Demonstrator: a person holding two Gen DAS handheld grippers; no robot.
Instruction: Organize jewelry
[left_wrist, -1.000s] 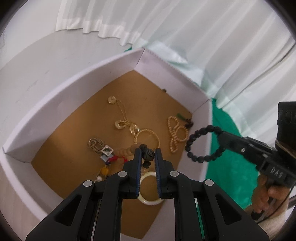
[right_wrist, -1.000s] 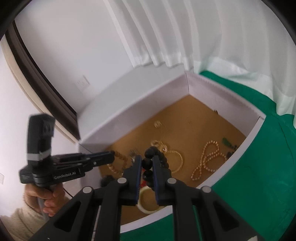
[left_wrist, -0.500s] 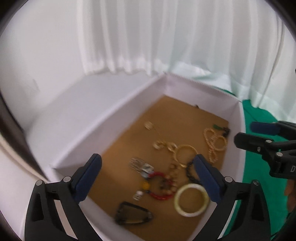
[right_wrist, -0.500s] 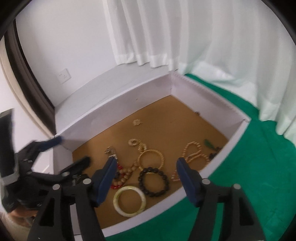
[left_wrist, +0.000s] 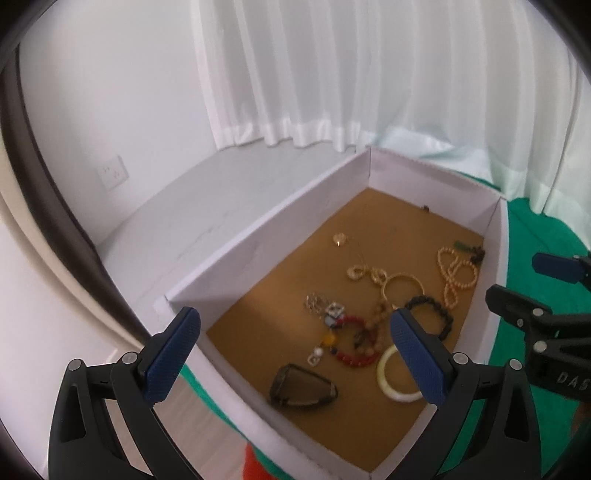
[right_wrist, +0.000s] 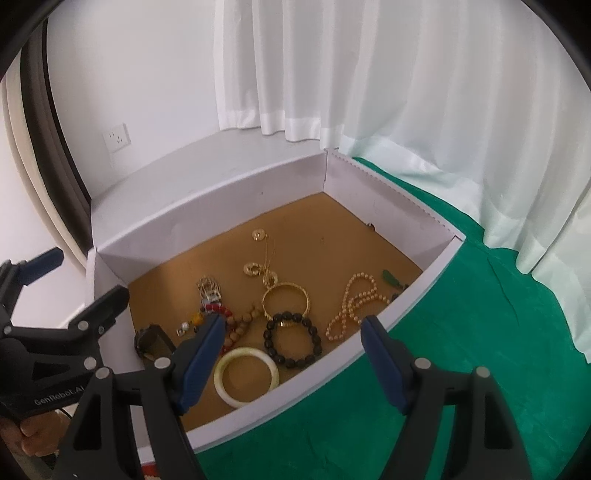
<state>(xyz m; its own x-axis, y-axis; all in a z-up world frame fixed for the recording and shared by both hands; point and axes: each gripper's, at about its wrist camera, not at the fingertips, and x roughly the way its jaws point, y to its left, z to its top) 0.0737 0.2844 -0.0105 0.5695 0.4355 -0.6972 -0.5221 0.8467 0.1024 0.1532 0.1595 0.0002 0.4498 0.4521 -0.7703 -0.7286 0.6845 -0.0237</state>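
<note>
Box (right_wrist: 402, 295), white-walled with brown floor, on green cloth (right_wrist: 480, 350). Left tongs (left_wrist: 295, 354) and right tongs (right_wrist: 295, 354): both empty, jaws spreading apart above it. Contents on floor (near front wall): pale bangle (right_wrist: 246, 376), black bead bracelet (right_wrist: 291, 339) just beside it, gold bangle (right_wrist: 286, 299) behind, pearl strand (right_wrist: 354, 306) rightward.

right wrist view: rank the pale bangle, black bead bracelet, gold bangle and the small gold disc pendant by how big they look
1. pale bangle, though it lies nearest the camera, which flatters it
2. black bead bracelet, close behind, so these two are unsure
3. gold bangle
4. small gold disc pendant, clearly smallest and farthest back
</note>
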